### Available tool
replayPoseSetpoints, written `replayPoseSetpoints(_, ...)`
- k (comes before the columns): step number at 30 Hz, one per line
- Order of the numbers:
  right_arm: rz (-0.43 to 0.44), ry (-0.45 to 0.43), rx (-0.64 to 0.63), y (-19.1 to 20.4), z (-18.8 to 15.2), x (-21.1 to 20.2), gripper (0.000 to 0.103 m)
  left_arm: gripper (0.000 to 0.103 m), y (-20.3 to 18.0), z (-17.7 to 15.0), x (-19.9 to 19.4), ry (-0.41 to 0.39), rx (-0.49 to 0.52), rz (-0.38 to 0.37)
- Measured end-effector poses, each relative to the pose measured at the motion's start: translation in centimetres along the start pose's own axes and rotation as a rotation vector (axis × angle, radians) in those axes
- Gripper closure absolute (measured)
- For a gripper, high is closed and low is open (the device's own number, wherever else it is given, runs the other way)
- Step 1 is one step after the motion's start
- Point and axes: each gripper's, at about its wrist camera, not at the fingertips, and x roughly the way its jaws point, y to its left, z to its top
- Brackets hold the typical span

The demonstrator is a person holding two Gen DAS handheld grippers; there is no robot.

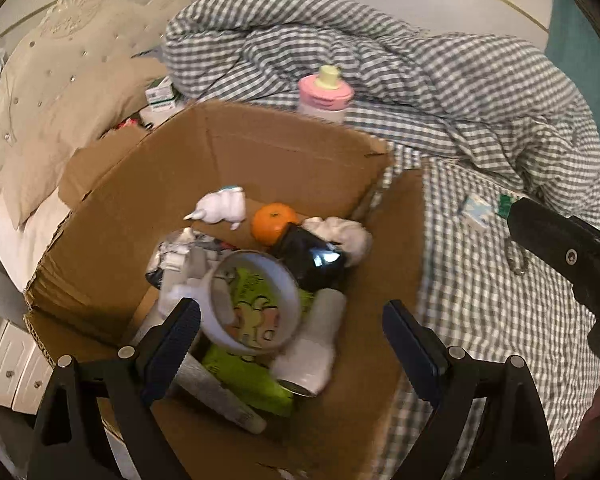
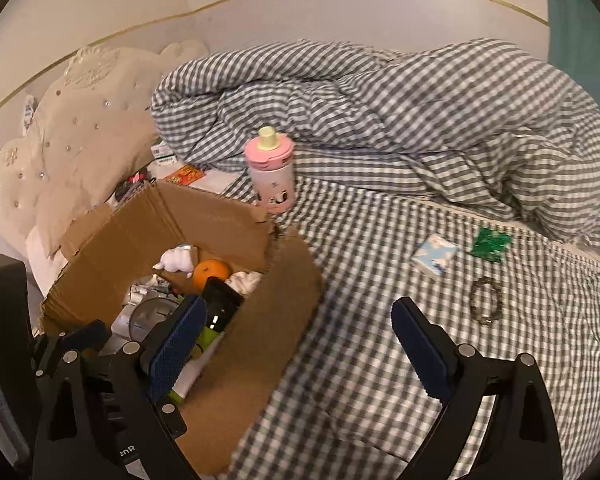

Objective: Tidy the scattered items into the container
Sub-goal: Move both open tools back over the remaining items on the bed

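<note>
An open cardboard box [image 1: 284,148] [image 2: 204,216] sits on the checked bed. It holds an orange [image 1: 273,222] [image 2: 212,273], a white toy [image 1: 220,208], a black bottle [image 1: 312,256], a tape roll [image 1: 252,300], a white bottle [image 1: 316,344] and green packaging. My left gripper [image 1: 292,324] is open and empty above the box. My right gripper [image 2: 296,332] is open and empty over the box's right flap. On the bed lie a pink bottle [image 2: 270,176] [image 1: 326,92], a light blue packet [image 2: 436,258] [image 1: 475,210], a green packet [image 2: 490,244] and a bracelet [image 2: 486,300].
A bunched checked duvet [image 2: 400,100] lies behind. A padded beige headboard [image 2: 76,120] stands at left with small boxes and packets [image 2: 180,172] beside it. White drawers [image 1: 12,364] stand below left. My right gripper's body [image 1: 572,256] shows in the left wrist view.
</note>
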Motion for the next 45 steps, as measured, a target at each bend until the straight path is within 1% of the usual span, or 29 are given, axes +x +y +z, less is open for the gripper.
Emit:
replayPoseSetpoints(2,-0.01,-0.011,0.012,-1.1,-0.2,-1.0,0.009,0.008,-1.3,0.0,-0.9,-0.013,0.018,-0.004)
replayPoseSetpoints(7,-0.038,-0.039,0.052,-5.2,-1.5,-4.2,0.009,0.0,-5.5,-0.3,-3.4,-0.053,0.065,-0.021)
replayPoseSetpoints(9,-0.062,-0.048,0.07,-7.2,-2.2,-5.5,0.009,0.0,-7.2,-0.5,-4.1,-0.066,0.08,-0.023)
replayPoseSetpoints(12,-0.103,-0.051,0.103,-10.6,-3.3,-7.3,0.009,0.0,-10.2,-0.8,-4.8,-0.073,0.101,-0.058)
replayPoseSetpoints(16,-0.168,-0.065,0.176,-15.7,-4.7,-9.8,0.009,0.0,-13.9,-1.3,-5.0,-0.066,0.135,-0.102)
replayPoseSetpoints(21,-0.205,-0.073,0.273,-21.1,-7.2,-12.1,0.009,0.0,-17.9,-2.1,-4.7,-0.061,0.172,-0.123)
replayPoseSetpoints(25,-0.209,-0.073,0.329,-23.9,-8.8,-12.4,0.009,0.0,-20.1,-2.6,-3.8,-0.048,0.196,-0.122)
replayPoseSetpoints(29,-0.197,-0.054,0.36,-25.3,-9.6,-11.1,0.009,0.0,-21.1,-2.1,-2.7,-0.046,0.209,-0.116)
replayPoseSetpoints(34,-0.19,-0.026,0.36,-25.9,-9.3,-8.5,0.009,0.0,-22.0,-0.7,-0.2,-0.034,0.22,-0.096)
replayPoseSetpoints(41,-0.175,0.036,0.331,-26.4,-7.3,-2.4,0.009,0.0,-23.9,2.1,4.9,-0.006,0.241,-0.089)
replayPoseSetpoints(45,-0.171,0.076,0.318,-26.8,-6.3,1.3,0.009,0.0,-25.1,4.2,8.6,0.01,0.243,-0.092)
